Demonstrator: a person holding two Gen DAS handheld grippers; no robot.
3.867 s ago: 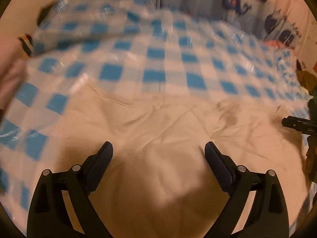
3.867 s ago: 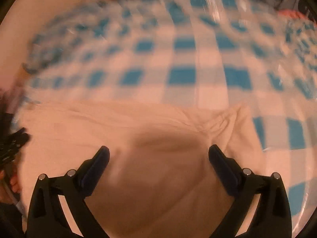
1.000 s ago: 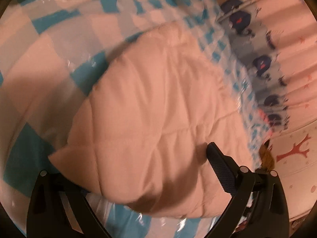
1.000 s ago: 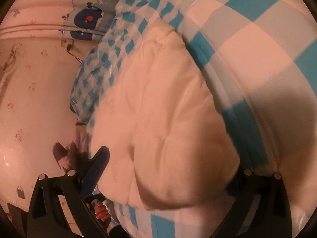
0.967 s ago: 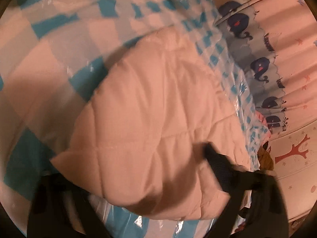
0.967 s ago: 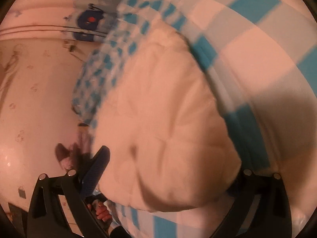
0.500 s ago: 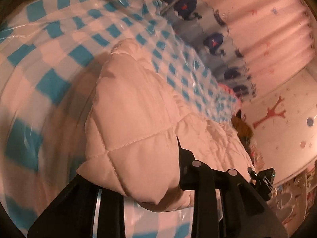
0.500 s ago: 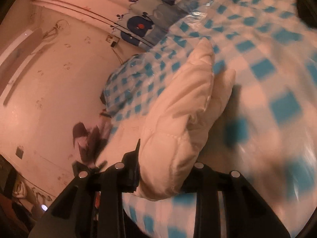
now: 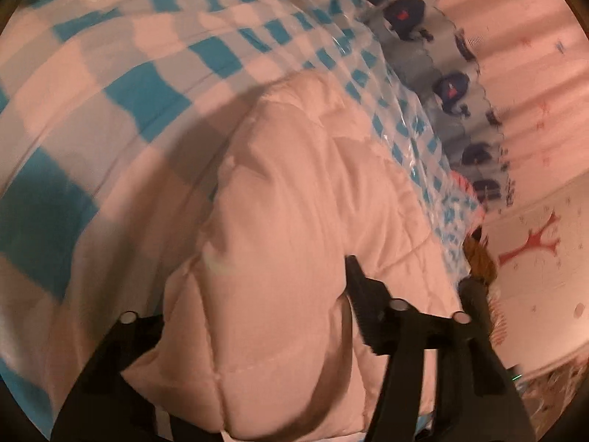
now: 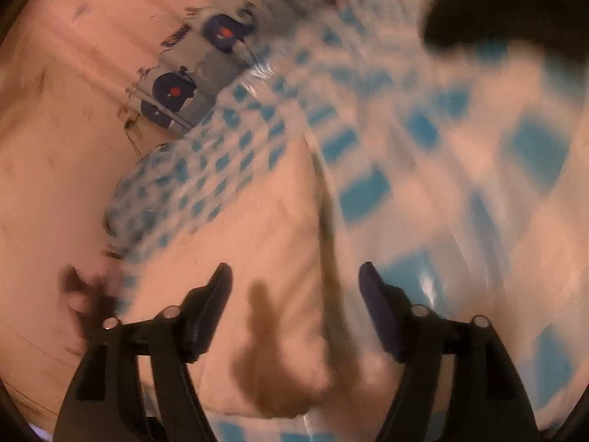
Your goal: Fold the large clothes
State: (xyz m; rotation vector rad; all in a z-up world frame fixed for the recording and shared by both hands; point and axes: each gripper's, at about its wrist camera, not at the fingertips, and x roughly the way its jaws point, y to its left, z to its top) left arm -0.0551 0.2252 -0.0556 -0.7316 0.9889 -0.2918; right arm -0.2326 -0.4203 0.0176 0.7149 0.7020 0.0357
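A cream quilted padded garment (image 9: 287, 228) lies bunched on a blue-and-white checked surface (image 9: 121, 73). My left gripper (image 9: 254, 316) is shut on a thick fold of it; the left finger is hidden under the fabric. In the right wrist view the garment (image 10: 250, 243) lies below and to the left on the checked cover (image 10: 460, 169). My right gripper (image 10: 294, 294) is open, its fingers apart above the garment's edge and holding nothing. That view is motion-blurred.
A curtain with dark blue whale prints (image 9: 452, 88) hangs beyond the checked surface, also in the right wrist view (image 10: 176, 92). A wall with a red tree decal (image 9: 533, 243) stands at the right. A dark blurred shape (image 10: 478, 11) sits at the top right.
My right gripper has let go of the garment fold and opened, pulling back above it. My left gripper stays shut on its fold and has shifted slightly.
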